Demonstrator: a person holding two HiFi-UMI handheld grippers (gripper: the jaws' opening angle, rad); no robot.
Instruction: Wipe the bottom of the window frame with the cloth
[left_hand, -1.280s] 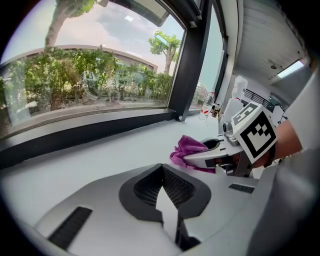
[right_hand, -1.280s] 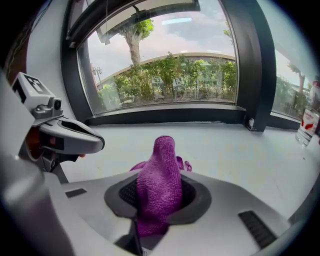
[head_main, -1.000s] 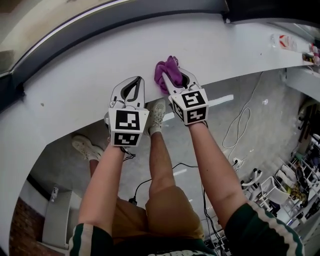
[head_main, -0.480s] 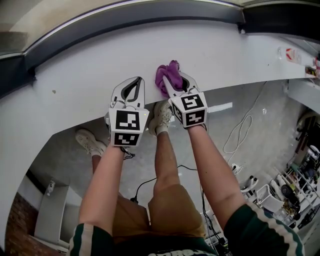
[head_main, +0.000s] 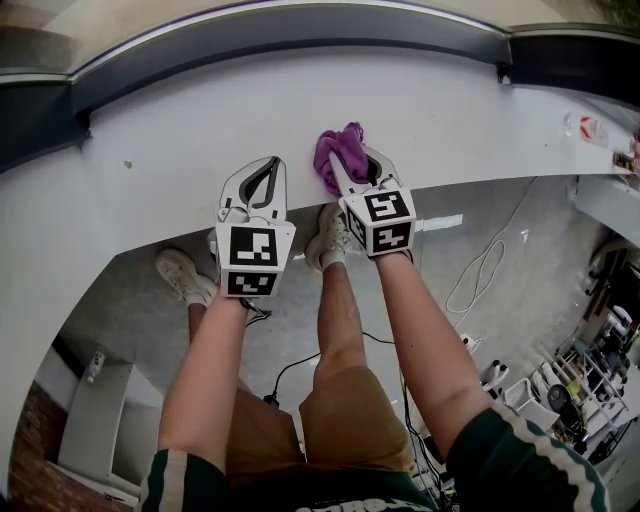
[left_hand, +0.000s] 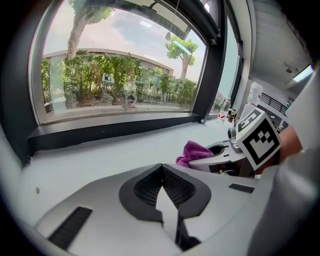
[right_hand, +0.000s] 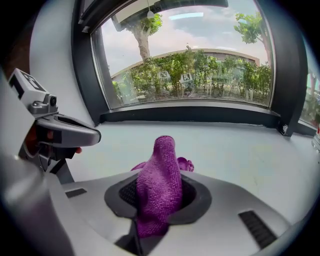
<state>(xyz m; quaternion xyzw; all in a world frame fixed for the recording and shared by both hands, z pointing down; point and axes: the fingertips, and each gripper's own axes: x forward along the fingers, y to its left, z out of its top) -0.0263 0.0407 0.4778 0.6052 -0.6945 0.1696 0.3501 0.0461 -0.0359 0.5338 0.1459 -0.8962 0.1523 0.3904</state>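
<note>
Gripping a nubby purple cloth (right_hand: 159, 192), the right gripper's (head_main: 352, 172) jaws clamp.

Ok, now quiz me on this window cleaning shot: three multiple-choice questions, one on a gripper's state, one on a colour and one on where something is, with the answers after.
1. The jaws of the left gripper are:
A. wide apart
B. together, with nothing between them
C. half open

2. The cloth is:
A. green
B. purple
C. yellow

3. The cloth is:
A. in the left gripper
B. lying loose, held by nothing
C. in the jaws of the right gripper

Answers:
1. B, since the left gripper view shows the tips meeting and nothing between them.
2. B, since it looks purple in all three views.
3. C, since the right gripper view shows it pinched between those jaws.
</note>
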